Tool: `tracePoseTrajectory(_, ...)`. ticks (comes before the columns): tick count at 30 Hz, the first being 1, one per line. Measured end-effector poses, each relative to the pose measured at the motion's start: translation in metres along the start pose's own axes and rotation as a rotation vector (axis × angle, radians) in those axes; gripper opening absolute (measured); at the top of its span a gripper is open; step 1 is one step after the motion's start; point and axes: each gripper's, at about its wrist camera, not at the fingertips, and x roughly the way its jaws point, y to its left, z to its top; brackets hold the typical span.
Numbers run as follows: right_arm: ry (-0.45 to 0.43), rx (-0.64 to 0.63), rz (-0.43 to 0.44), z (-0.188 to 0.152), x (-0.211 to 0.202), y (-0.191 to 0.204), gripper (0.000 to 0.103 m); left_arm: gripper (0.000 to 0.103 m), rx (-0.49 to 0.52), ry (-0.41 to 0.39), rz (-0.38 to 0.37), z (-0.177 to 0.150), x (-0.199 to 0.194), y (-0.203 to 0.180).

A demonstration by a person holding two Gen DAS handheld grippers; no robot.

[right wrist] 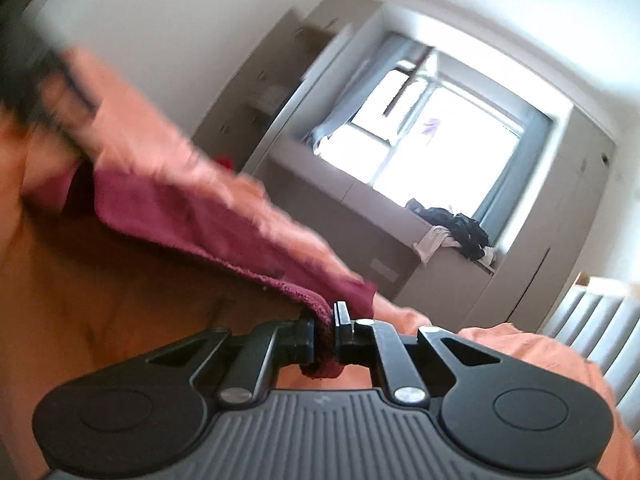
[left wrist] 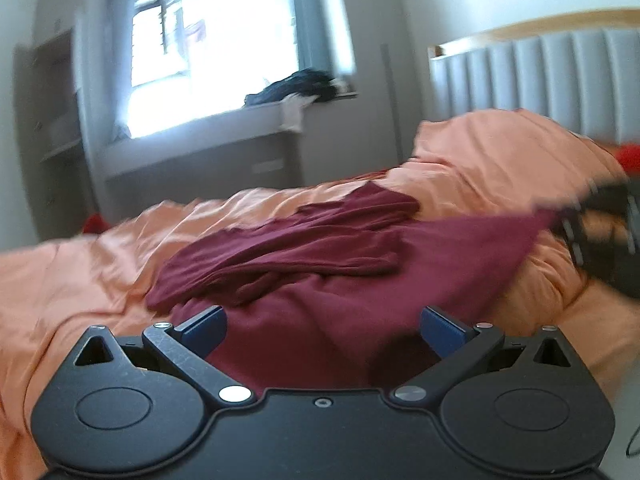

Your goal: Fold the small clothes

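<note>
Lying rumpled across the orange bedding (left wrist: 80,264), the maroon garment (left wrist: 304,248) fills the middle of the left wrist view; a folded part of it runs from 9 o'clock toward 1 o'clock over a flatter layer; the left gripper (left wrist: 322,330) sits at 6 o'clock with its blue-padded fingers (left wrist: 208,330) spread wide apart and nothing between them, the cloth just beyond and beneath; at 3 o'clock a corner of the garment stretches out taut to the blurred right gripper (left wrist: 600,232); a window (left wrist: 224,56) glows at 11 o'clock, dark clothes (left wrist: 296,86) heaped on its ledge; a grey padded headboard (left wrist: 540,76) stands at 2 o'clock.

Seen from the right wrist, the garment (right wrist: 208,216) hangs as a band from 9 o'clock down to the centre; the right gripper (right wrist: 324,336) is clamped on its edge, cloth bunched between the closed fingers; bedding (right wrist: 520,344) lies at 4 o'clock; the window (right wrist: 440,148) sits at 2 o'clock; the headboard (right wrist: 600,328) shows at 3 o'clock.
</note>
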Motion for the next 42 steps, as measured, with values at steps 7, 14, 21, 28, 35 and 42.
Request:
tracePoseTrajectory(7,-0.076,0.115,0.037,0.030,0.004,-0.042,0.009,0.103,0.197,0.055,0.072,-0.003,0.019,-0.045)
tracePoseTrajectory(14,-0.128,0.098,0.047,0.045,-0.003,-0.048,0.009,0.102,0.159,0.138,0.180,0.003,0.056,-0.059)
tracePoseTrajectory(21,-0.151,0.106,0.035,0.055,-0.010,-0.052,0.009,0.087,0.159,0.243,0.327,-0.005,0.075,-0.065)
tracePoseTrajectory(28,-0.171,0.131,0.014,0.059,0.001,-0.065,0.009,0.034,0.120,0.232,0.463,0.001,0.060,-0.036)
tracePoseTrajectory(35,-0.176,0.181,0.007,0.054,0.002,-0.066,0.009,0.009,0.172,0.223,0.533,0.000,0.040,-0.010)
tracePoseTrajectory(42,-0.143,0.181,-0.015,0.036,-0.013,-0.053,0.008,0.006,0.201,0.120,0.533,0.004,0.005,-0.002)
